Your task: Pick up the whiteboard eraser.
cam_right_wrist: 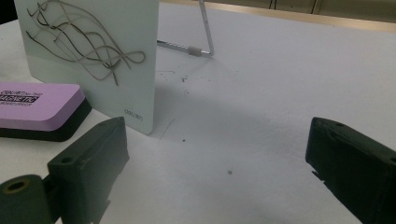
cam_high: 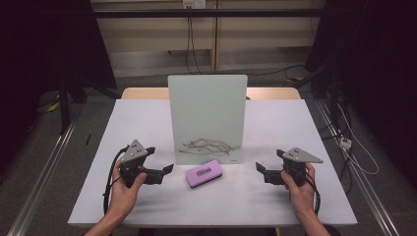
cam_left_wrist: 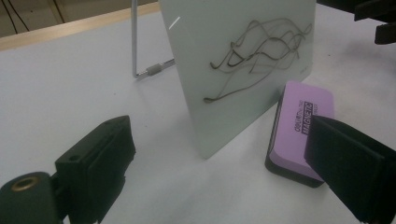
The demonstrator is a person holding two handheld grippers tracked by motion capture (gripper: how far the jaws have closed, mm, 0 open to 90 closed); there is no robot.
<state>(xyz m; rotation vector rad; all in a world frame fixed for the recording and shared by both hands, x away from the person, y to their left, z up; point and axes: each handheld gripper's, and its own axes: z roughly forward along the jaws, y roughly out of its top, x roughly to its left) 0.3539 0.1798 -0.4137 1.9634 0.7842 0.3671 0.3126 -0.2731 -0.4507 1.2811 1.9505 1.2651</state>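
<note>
Lying between both released grippers' wide-apart jaws, the purple eraser (cam_high: 204, 173) stays untouched.

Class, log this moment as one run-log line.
left tongs: open, empty | right tongs: open, empty | eraser: flat on table, before board | board: upright, scribbled

Dim room, table (cam_high: 147, 128) lit from above — soft shadows, near jaws perhaps blurred.

Between my two black tools lies an eraser (cam_high: 204, 174), purple on top and black underneath; behind it a pale green board (cam_high: 207, 115) carries dark brown scribbles (cam_high: 210, 146).
</note>
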